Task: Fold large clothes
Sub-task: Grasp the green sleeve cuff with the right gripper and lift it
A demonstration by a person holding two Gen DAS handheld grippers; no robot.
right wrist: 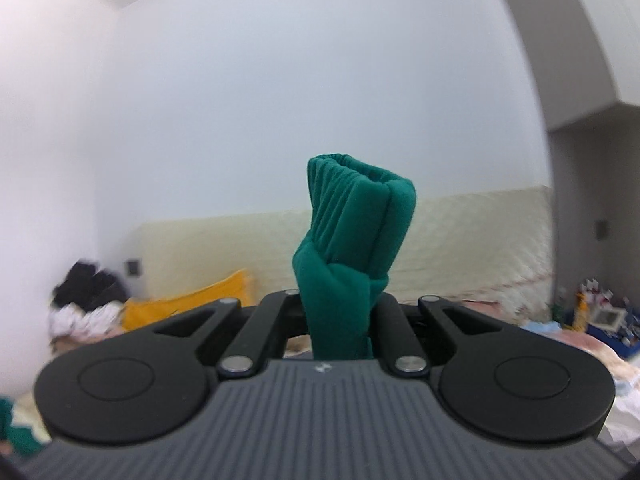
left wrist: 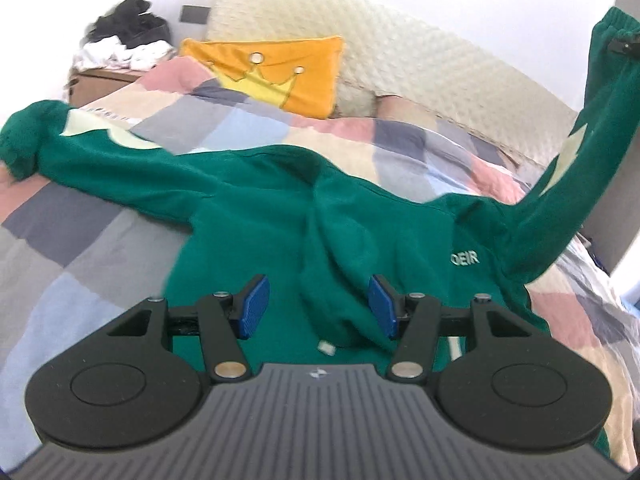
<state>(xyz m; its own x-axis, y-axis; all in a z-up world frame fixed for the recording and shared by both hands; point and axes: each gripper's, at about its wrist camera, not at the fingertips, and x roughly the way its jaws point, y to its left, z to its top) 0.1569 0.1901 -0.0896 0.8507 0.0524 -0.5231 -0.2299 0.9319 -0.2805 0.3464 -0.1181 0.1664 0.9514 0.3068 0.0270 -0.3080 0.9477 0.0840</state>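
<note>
Right now I'm holding the cuff [right wrist: 356, 216] of the green sweatshirt [left wrist: 280, 232] clamped in my right hand-held gripper [right wrist: 340, 312], with the sleeve [left wrist: 560, 184] hanging from it high above the bed [left wrist: 100, 232]. The body and the other sleeve are lying spread on the patchwork blanket. My left hand-held gripper [left wrist: 318, 306] is hovering over the chest, jaws apart and empty. I'm thinking the bunched cuff could be slipping free, or the lifted sleeve could be dragging the body askew and rumpling it, since nothing is pinning the sweatshirt down.
</note>
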